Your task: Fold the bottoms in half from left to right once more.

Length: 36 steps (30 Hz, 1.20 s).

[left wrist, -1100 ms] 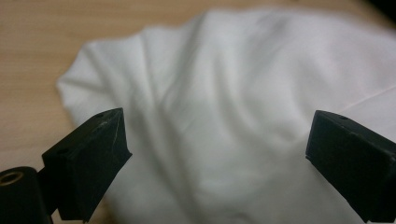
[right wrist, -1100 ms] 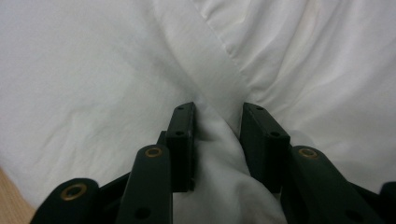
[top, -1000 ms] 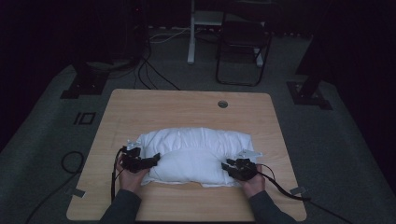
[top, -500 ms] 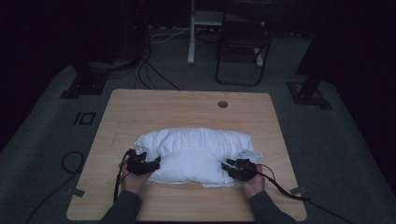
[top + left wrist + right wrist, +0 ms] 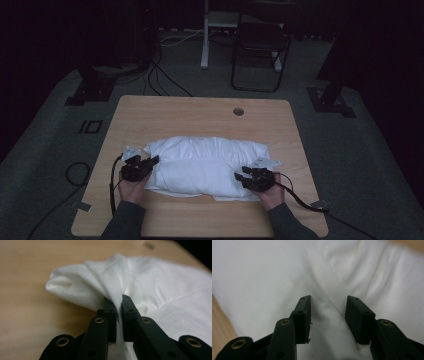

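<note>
Left gripper [image 5: 119,305] just closed, pinching fold of white cloth [image 5: 160,282]; right gripper [image 5: 328,315] opening, jaws apart over cloth, gripping nothing

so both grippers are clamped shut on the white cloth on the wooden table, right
Not quite. Only the left gripper is clamped on the white cloth; its jaws have just closed on a pinched fold. In the right gripper view, the right gripper has its jaws apart over the cloth, having just opened further, with nothing pinched. The cloth does lie on the wooden table.
</note>
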Each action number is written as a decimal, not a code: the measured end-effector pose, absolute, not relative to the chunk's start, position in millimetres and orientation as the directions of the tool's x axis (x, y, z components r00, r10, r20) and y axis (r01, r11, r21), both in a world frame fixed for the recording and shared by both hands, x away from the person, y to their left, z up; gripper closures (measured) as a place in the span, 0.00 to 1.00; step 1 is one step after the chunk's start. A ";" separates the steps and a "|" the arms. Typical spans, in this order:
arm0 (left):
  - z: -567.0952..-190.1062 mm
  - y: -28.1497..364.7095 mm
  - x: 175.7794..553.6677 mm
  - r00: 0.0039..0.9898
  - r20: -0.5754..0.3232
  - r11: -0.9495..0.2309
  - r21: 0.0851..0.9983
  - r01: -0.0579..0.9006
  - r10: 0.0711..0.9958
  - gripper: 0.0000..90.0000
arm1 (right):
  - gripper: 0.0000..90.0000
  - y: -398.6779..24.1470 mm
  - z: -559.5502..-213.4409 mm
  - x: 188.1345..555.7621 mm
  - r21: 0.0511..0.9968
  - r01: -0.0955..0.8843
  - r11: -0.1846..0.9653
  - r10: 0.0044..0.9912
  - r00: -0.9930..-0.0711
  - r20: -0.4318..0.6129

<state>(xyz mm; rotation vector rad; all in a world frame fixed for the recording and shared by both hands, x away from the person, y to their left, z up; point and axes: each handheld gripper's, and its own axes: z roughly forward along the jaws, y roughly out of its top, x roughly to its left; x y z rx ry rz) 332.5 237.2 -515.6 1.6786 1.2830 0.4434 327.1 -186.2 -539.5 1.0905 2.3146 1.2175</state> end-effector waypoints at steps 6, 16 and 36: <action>-487.5 230.2 333.8 0.440 -0.218 -0.025 0.875 0.483 0.871 0.95 | 0.62 -155.5 -505.9 336.0 0.858 0.403 0.319 0.711 -0.700 0.064; -452.7 208.8 340.5 0.526 -0.214 -0.027 0.911 0.411 0.823 0.96 | 0.68 -88.7 -547.1 357.3 0.760 0.443 0.475 0.668 -0.744 0.016; -436.9 176.3 340.7 0.602 -0.179 -0.077 0.924 0.375 0.779 0.96 | 0.55 -143.1 -539.5 345.3 0.706 0.481 0.519 0.731 -0.678 -0.075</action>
